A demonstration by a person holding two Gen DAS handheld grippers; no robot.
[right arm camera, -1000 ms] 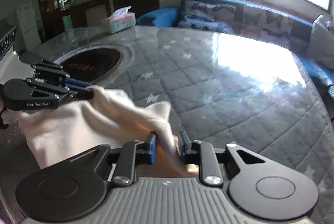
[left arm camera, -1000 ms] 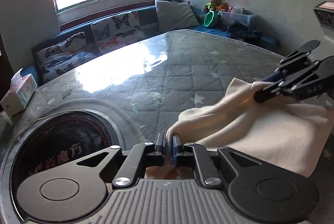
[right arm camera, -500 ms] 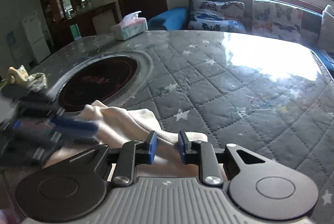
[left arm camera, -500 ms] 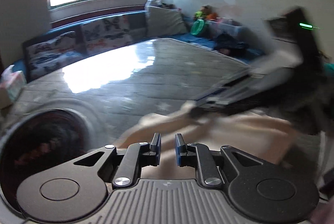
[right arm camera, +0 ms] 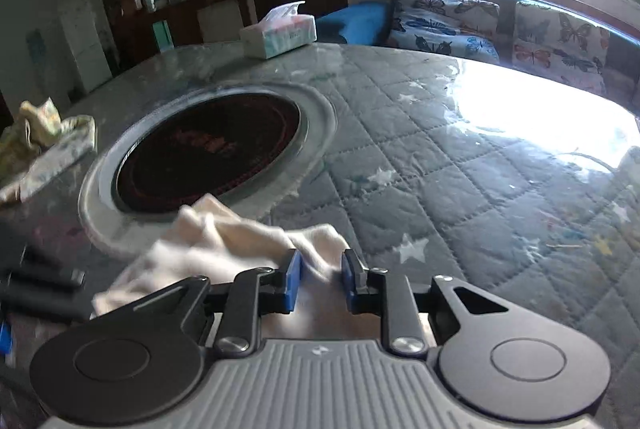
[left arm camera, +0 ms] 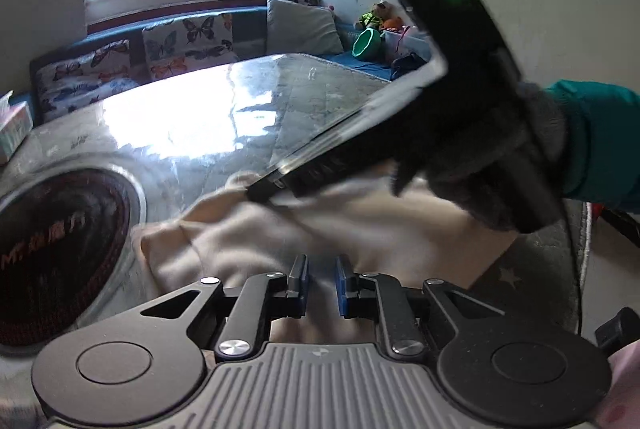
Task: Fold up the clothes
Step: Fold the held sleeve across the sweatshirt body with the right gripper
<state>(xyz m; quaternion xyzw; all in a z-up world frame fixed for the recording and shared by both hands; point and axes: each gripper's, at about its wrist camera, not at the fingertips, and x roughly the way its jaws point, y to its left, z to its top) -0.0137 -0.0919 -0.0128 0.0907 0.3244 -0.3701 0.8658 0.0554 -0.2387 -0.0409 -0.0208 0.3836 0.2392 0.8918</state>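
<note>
A cream cloth [left arm camera: 240, 237] lies bunched on the quilted table next to the round dark inset. My left gripper [left arm camera: 322, 285] sits low over its near edge. Its blue pads stand a narrow gap apart with a blurred fold of cloth between them. My right gripper [left arm camera: 260, 193], held by a gloved hand [left arm camera: 500, 169] in a teal sleeve, reaches across from the right with its tip on the cloth's far fold. In the right wrist view my right gripper [right arm camera: 322, 281] is shut on a fold of the cream cloth [right arm camera: 224, 241]. My left gripper [right arm camera: 60, 289] is a dark blur at the lower left.
A round dark hotplate [right arm camera: 208, 149] is set into the table just past the cloth. A tissue box [right arm camera: 280, 33] stands at the far edge, and a crumpled floral cloth [right arm camera: 44, 137] lies at the left. Butterfly cushions [left arm camera: 188, 41] line the bench under the window.
The right gripper has swung leftward across the left wrist view, carrying its cloth corner toward the hotplate. The cloth has come down from a raised drape to a low bunch. The left gripper has slid toward the frame edge.
</note>
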